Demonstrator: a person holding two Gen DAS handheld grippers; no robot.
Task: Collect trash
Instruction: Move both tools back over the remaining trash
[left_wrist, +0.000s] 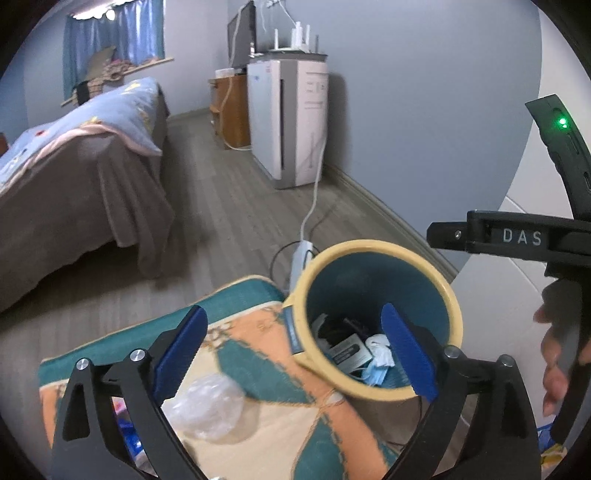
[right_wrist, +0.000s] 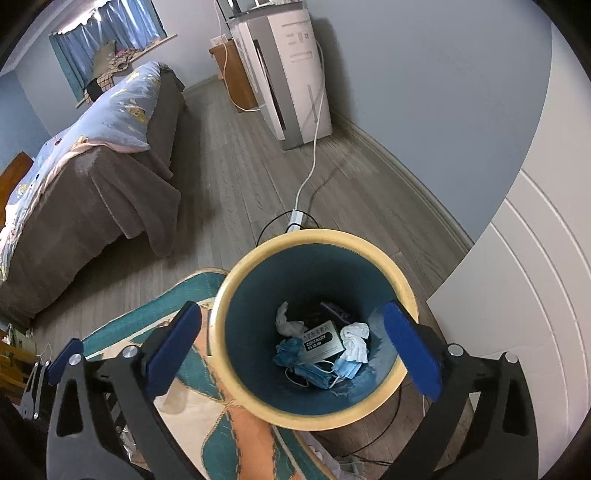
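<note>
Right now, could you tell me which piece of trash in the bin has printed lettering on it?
The flat box in the middle of the bin; the white tissues and blue face masks around it are plain.

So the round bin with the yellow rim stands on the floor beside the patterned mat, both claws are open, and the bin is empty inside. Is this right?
Not quite: the bin is not empty. The right wrist view shows trash at its bottom: blue face masks, crumpled white tissue and a small printed box. The rest holds: it stands beside the patterned mat, and the left claw and right claw are open.
</note>
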